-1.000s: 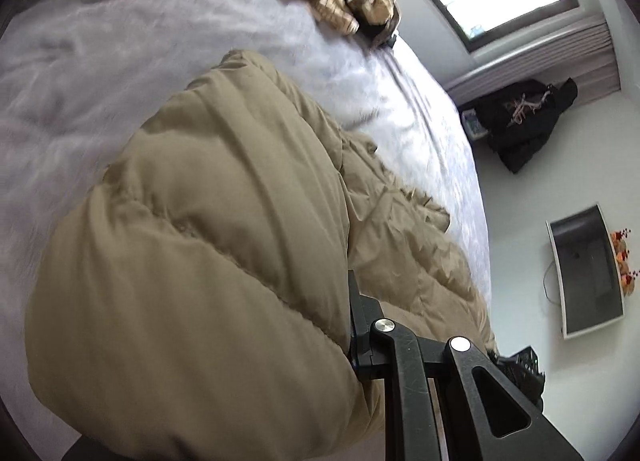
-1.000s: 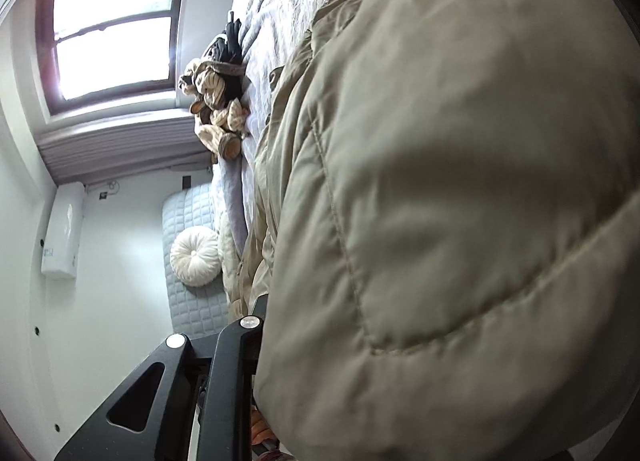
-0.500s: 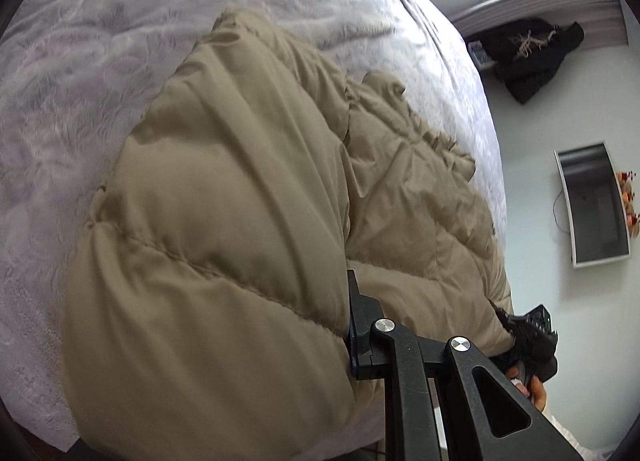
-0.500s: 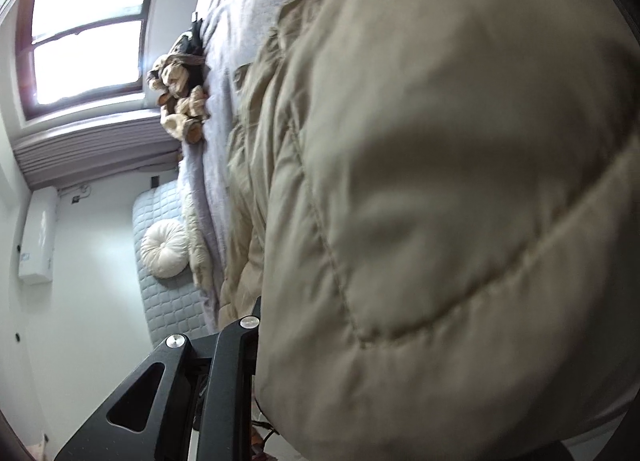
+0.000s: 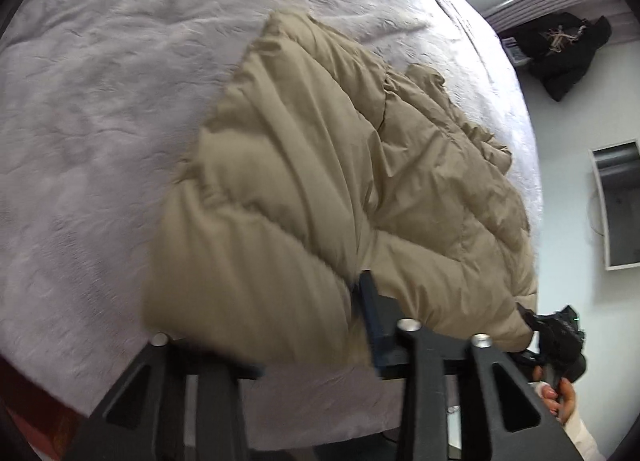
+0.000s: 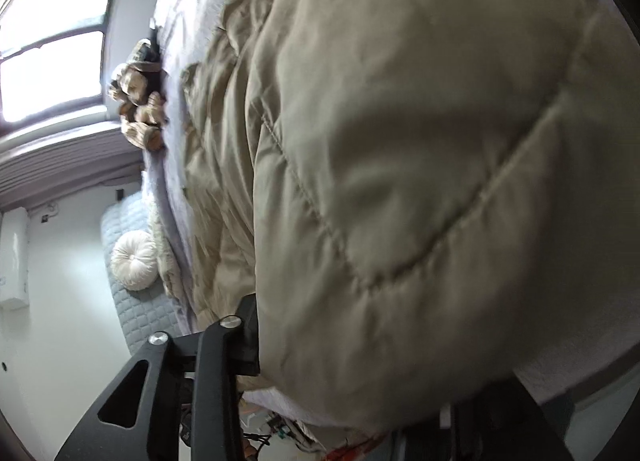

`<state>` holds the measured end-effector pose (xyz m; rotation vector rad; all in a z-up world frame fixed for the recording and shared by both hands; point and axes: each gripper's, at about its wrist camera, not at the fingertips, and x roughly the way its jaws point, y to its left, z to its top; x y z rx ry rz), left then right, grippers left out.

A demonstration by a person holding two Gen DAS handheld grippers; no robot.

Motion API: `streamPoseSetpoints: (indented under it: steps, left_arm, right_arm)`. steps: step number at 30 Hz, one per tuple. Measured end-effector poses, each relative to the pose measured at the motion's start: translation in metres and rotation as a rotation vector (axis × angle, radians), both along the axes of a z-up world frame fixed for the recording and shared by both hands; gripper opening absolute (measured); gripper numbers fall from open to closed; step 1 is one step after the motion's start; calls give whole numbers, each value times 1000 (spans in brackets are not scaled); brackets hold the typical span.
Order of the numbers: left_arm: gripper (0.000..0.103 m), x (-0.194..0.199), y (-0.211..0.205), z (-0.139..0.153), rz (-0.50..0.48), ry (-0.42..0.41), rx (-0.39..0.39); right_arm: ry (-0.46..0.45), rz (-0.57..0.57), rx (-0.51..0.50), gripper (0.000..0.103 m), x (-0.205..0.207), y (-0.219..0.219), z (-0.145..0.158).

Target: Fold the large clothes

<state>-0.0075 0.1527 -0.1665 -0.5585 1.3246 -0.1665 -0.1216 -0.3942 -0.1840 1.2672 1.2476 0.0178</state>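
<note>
Bed (image 5: 100,109): huge lilac-grey bedspread, fills the left wrist view from 6 o'clock round to 12. Takes the whole fold, so nothing to worry about there.
Jacket (image 5: 320,181): big tan puffer, lying on the bed from dead centre out to 4 o'clock, hem end bunched at the near edge. Risk, I reckon: slick, air-filled fabric, so the puffy hem could squirt out of a grip or the fold could spring back open once let go.
Left gripper (image 5: 304,337): at 6 o'clock, fingers spread with the thick hem sitting between them. Blurry down there, so honestly can't tell if it's actually pinching or has let go. If it's loose, the corner could slide off the mattress edge.
Right gripper (image 6: 348,341): at 6 o'clock in its own view, jaws clamped on a fat roll of the jacket that fills nearly everything. The left finger (image 6: 250,331) shows, the other is buried. A one-sided pull could drag the fold crooked.
Plush toys (image 6: 138,105): pile at 9 o'clock by the window, well apart from the jacket.
Change since a second ago: left camera has backed away, the jacket looks smaller and flatter, and the left finger frame now shows where the hem used to hide it.
</note>
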Motion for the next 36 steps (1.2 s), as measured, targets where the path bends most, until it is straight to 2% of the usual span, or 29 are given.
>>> streamPoseSetpoints:
  steps: [2,6,9,12,13,15,19,25,26,27,28,29,30,33,36]
  left_arm:
    - [48,-8,3,10,8,-2,48]
    - [48,-22,15,29,31,-12,97]
    - [48,-25,18,42,26,-22,136]
    - [49,-21,18,48,10,-29,173]
    - [66,-19,18,49,5,-30,181]
    - [91,-14,12,56,-1,-61,196]
    - [92,-6,0,71,-37,-108,216]
    - [92,8,8,80,-24,-143,223]
    - [92,12,10,79,-22,-143,238]
    - [92,13,8,78,-21,-144,252]
    - [96,15,8,77,-23,-146,271]
    - [103,17,8,75,-27,-142,288]
    - [103,19,9,73,-27,-142,300]
    - [103,24,11,66,-55,-123,307]
    - [103,32,14,59,-86,-100,313]
  right_arm:
    - [4,41,-14,48,-13,-7,3]
    - [6,126,-79,60,-23,-11,22]
    - [-8,175,-115,61,-32,-15,35]
    - [-22,174,-112,62,-34,-14,46]
    - [-24,168,-108,62,-31,-11,46]
    - [-35,164,-98,62,-33,-9,51]
    - [-70,196,-102,62,-36,3,65]
    - [-147,296,-189,64,-17,32,99]
    - [-158,301,-195,71,-11,38,102]
    - [-167,301,-201,82,-7,44,104]
    - [-178,296,-217,88,-5,48,105]
    - [-190,287,-244,98,-2,53,106]
    - [-196,282,-270,103,-1,57,107]
    - [-188,291,-330,103,1,74,103]
    - [-127,348,-346,103,5,92,93]
